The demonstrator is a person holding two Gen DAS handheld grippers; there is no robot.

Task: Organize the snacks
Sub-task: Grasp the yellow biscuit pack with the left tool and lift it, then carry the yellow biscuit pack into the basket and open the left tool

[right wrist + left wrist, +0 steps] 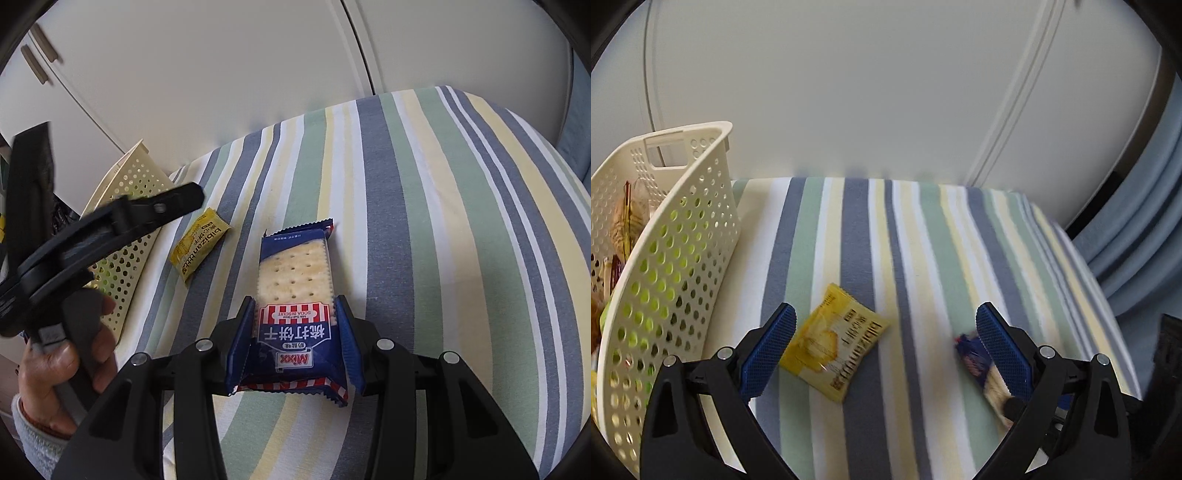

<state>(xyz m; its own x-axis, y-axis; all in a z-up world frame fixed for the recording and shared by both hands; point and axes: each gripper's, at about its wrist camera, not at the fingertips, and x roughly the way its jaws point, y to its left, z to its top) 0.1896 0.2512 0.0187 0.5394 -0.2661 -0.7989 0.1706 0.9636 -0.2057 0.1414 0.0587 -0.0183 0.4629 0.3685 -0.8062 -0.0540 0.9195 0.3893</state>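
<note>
Two snack packets lay on the striped cloth (424, 206) covering the bench, both to the right of the cream perforated basket (683, 236). The basket served as the marker for everything else: it stood at the left edge of the cloth and already held several wrapped snacks, seen only partly through its holes.

Nearest the basket was the yellow packet (834, 343), flat on the cloth and just beside the basket's wall without touching it. The left gripper (886, 354) hovered over this packet with its blue-padded fingers (772, 350) spread wide; one pad was at the packet's basket-side edge, though whether it touched could not be told. The fingers held nothing. In the right wrist view a hand (62, 365) with a pale sleeve cuff gripped the left gripper's handle, beside the basket's near corner.

Farther from the basket, beyond the yellow packet, was the blue soda biscuit pack (295, 317), with a clear window showing the crackers. The right gripper (297, 332) had its fingers closed in on the pack's two long sides near its lower end, the blue pads pressed against the wrapper. The pack's far end pointed away from the camera, and whether it was lifted off the cloth could not be told.
</note>
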